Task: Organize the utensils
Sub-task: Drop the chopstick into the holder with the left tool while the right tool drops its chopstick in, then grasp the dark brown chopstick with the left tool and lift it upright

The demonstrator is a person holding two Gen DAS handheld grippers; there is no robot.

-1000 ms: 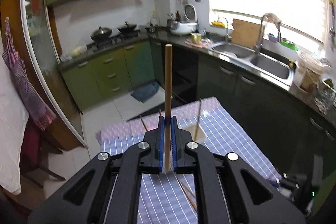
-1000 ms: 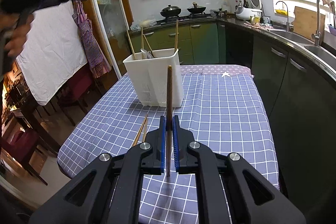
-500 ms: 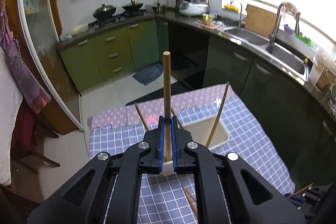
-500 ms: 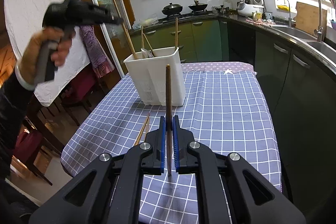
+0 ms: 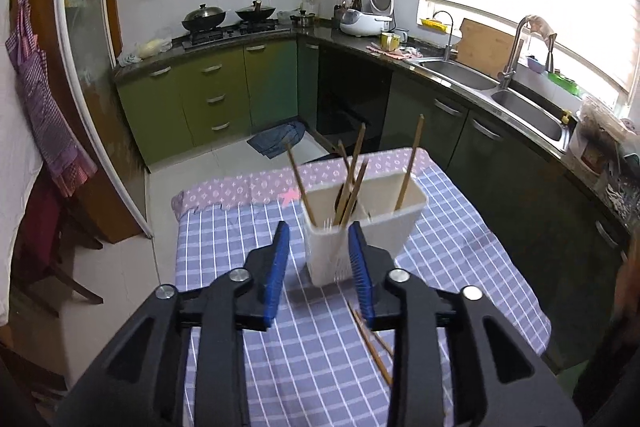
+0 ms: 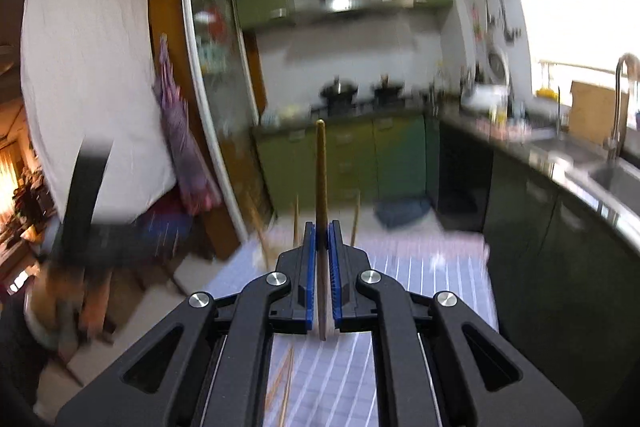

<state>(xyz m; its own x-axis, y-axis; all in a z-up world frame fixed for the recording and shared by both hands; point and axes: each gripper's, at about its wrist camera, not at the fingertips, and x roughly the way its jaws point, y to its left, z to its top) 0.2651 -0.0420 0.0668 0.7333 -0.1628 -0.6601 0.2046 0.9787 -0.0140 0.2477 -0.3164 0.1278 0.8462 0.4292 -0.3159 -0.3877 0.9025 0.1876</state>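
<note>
No writing reads. The left gripper (image 5: 320,269) has its jaws spread; the right gripper (image 6: 322,267) pinches a seemingly upright chopstick (image 6: 321,183), its view blurred.

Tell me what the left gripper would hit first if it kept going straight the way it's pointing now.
Most likely the white utensil holder: it stands framed between the open left gripper fingers, directly ahead on the checked tablecloth. Depth is hard to judge.
</note>
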